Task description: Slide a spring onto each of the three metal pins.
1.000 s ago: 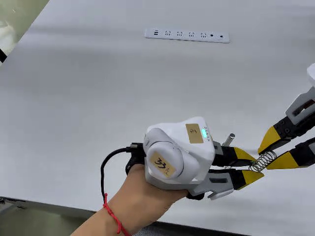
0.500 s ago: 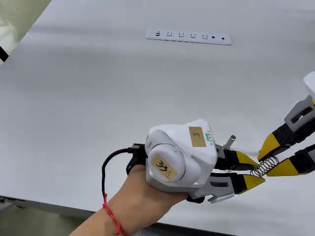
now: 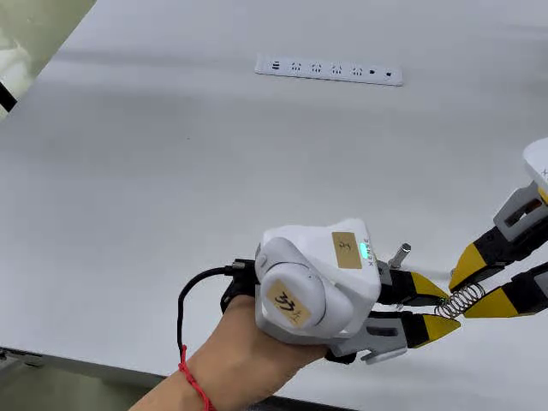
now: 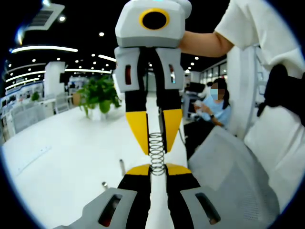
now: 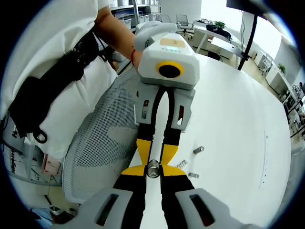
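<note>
A small steel spring (image 3: 459, 299) hangs in the air between my two grippers, which meet tip to tip above the white table (image 3: 171, 171). The left gripper (image 3: 447, 308), held in a hand, closes its yellow tips on the spring's near end (image 4: 156, 164). From the right, the right gripper (image 3: 462, 295) pinches the other end (image 5: 152, 169). I cannot tell whether a pin sits inside the spring. One metal pin (image 3: 399, 254) stands upright just behind the left gripper. Two pins (image 5: 198, 150) (image 5: 193, 175) and a loose spring (image 5: 181, 164) rest on the table.
A white power strip (image 3: 330, 70) lies at the far side of the table. The table's front edge (image 3: 86, 364) runs just below the hand. A grey mesh chair (image 5: 95, 157) stands beside the table, and a seated person (image 4: 215, 102) is beyond it.
Both grippers stay tip to tip with the spring between them; they have drifted only slightly, and the head camera has shifted a little.
</note>
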`<act>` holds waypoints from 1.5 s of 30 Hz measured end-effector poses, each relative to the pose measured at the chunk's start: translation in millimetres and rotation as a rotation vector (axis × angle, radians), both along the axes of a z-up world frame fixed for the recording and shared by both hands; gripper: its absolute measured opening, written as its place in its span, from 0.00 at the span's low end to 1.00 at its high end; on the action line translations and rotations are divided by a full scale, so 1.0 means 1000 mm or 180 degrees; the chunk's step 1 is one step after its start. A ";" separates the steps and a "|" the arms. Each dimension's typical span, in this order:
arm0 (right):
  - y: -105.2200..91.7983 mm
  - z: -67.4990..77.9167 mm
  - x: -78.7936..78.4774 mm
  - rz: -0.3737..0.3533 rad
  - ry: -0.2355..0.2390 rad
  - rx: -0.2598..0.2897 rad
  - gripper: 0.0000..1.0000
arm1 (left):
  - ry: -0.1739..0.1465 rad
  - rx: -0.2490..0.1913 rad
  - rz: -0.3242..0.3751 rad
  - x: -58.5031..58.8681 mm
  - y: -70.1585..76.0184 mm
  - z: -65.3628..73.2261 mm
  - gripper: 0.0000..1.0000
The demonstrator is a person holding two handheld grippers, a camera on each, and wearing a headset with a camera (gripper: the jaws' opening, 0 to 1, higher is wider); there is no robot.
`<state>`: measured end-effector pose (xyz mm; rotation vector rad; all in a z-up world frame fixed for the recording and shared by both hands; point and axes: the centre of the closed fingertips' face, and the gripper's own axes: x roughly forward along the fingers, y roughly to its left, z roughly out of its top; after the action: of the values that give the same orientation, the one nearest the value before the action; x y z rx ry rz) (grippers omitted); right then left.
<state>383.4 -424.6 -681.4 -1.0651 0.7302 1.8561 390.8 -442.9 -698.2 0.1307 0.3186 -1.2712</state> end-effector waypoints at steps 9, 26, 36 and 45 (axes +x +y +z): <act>0.003 0.000 -0.001 -0.0028 0.0009 -0.0014 0.12 | 0.0021 -0.0029 0.0010 -0.001 0.001 0.000 0.12; 0.002 0.004 0.006 -0.0197 -0.0011 0.0029 0.12 | 0.0089 -0.0012 0.0171 0.002 0.019 -0.006 0.26; 0.003 0.010 0.027 -0.0435 -0.0153 0.0091 0.12 | 0.0110 0.0081 0.0344 0.004 0.042 -0.015 0.38; 0.009 0.008 0.057 -0.0736 -0.0316 0.0129 0.12 | 0.0103 0.0135 0.0521 0.008 0.069 -0.023 0.50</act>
<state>440.1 -415.8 -673.6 -0.9952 0.7224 1.6039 398.3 -373.5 -720.8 0.1178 0.3768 -1.1057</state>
